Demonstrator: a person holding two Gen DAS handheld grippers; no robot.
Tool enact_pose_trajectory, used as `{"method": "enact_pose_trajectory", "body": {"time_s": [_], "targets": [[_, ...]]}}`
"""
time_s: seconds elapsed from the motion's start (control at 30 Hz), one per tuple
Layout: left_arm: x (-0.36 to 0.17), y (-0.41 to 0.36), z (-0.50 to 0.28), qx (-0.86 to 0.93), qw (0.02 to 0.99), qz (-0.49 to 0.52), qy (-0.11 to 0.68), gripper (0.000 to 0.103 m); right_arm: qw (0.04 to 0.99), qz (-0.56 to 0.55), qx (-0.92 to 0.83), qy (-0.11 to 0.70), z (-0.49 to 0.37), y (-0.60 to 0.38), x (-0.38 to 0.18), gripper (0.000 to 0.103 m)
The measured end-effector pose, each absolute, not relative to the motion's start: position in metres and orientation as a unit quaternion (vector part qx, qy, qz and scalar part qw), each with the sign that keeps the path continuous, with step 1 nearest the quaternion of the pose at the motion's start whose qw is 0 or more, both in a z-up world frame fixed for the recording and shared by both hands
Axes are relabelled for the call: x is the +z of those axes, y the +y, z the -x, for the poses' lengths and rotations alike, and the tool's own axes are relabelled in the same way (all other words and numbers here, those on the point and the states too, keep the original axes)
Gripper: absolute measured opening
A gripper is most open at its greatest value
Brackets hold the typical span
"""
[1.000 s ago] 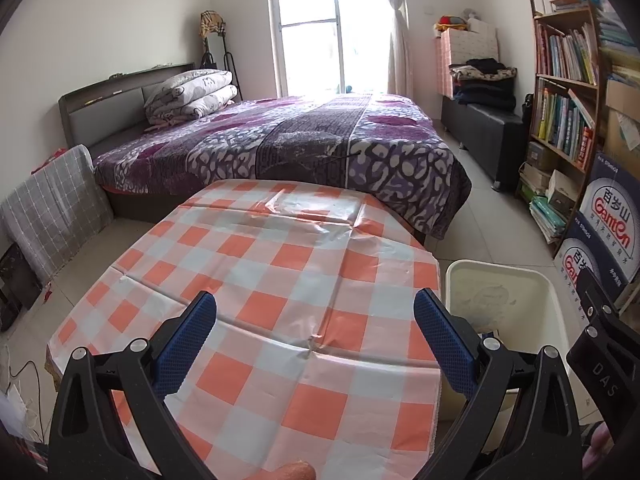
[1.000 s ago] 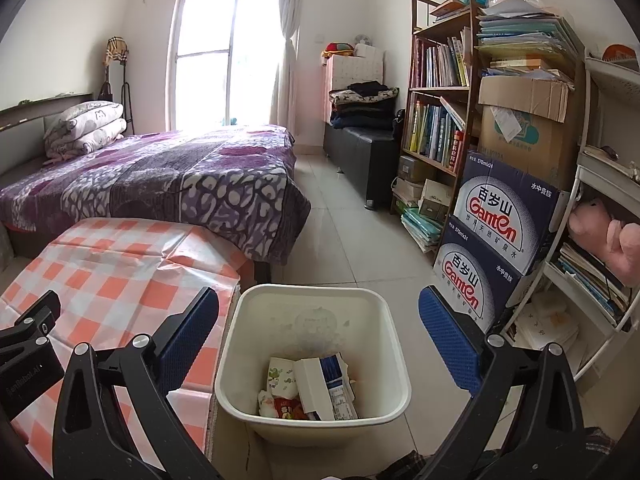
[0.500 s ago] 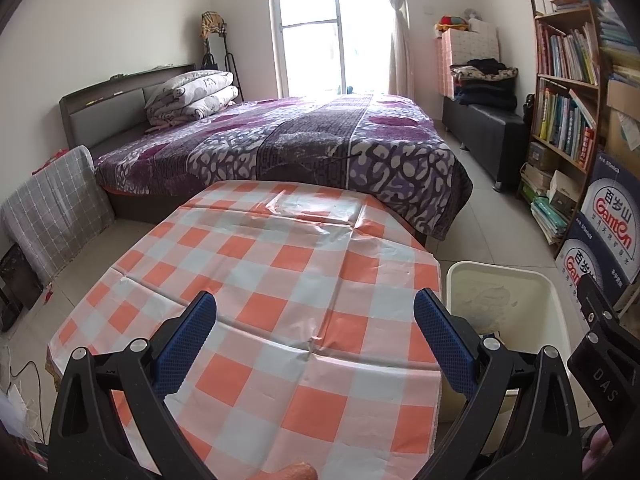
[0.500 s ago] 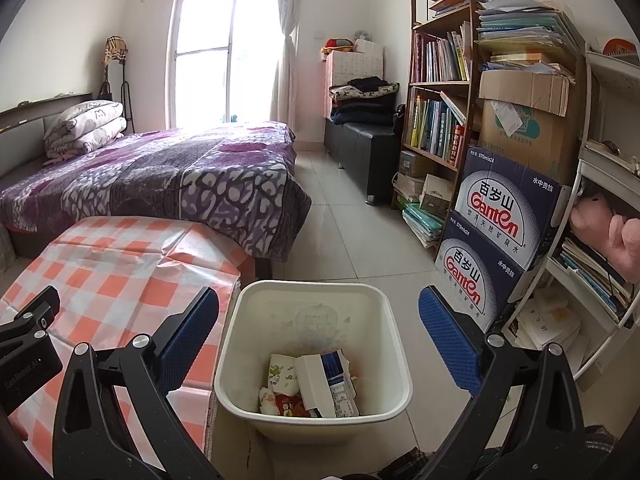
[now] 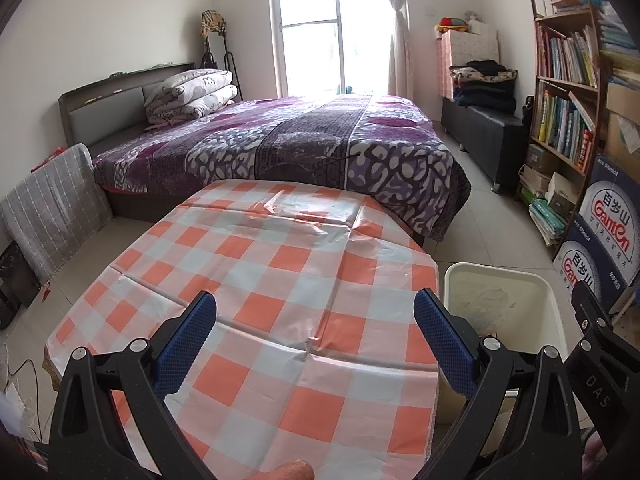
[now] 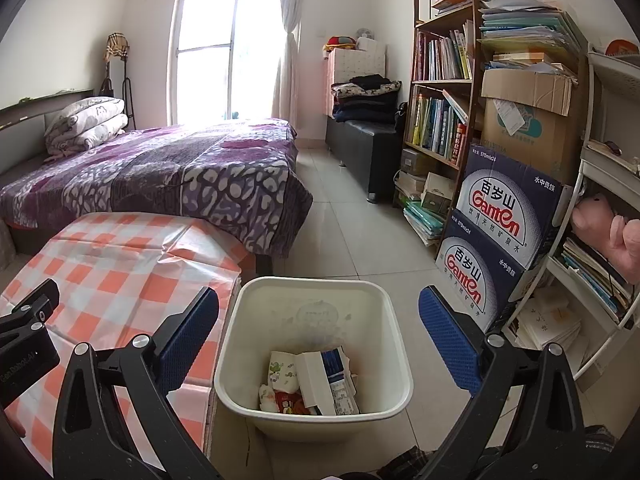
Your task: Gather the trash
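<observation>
At lower centre of the right view, wrappers and cartons [image 6: 316,380] lay in the cream plastic bin [image 6: 240,390], both grippers' fingers [image 6: 188,336] wide and empty; a careless swing could tip it.

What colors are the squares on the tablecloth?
The tablecloth has orange, white and pale grey checks. The left wrist view shows it best.

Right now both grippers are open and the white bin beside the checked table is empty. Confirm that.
Not quite. Left gripper and right gripper are open, and the white bin stands beside the checked table, but it holds trash: crumpled wrappers and a carton, seen from the right wrist.
</observation>
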State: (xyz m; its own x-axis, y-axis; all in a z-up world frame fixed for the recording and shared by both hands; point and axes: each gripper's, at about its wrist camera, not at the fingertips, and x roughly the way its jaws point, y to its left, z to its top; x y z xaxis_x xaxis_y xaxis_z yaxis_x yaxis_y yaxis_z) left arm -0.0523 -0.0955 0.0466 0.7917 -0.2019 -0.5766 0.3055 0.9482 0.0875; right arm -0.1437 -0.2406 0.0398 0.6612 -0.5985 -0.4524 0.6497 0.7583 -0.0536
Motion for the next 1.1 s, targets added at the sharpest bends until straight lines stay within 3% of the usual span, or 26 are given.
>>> {"method": "enact_pose_trajectory", "body": {"time_s": [1.1], "targets": [[0.0415,-0.0951,0.0498,-0.127,0.942,-0.085,0.299,0.096,0.909,-0.058,-0.342,0.232,0.1446,-0.2401,0.0388,0.096]]}}
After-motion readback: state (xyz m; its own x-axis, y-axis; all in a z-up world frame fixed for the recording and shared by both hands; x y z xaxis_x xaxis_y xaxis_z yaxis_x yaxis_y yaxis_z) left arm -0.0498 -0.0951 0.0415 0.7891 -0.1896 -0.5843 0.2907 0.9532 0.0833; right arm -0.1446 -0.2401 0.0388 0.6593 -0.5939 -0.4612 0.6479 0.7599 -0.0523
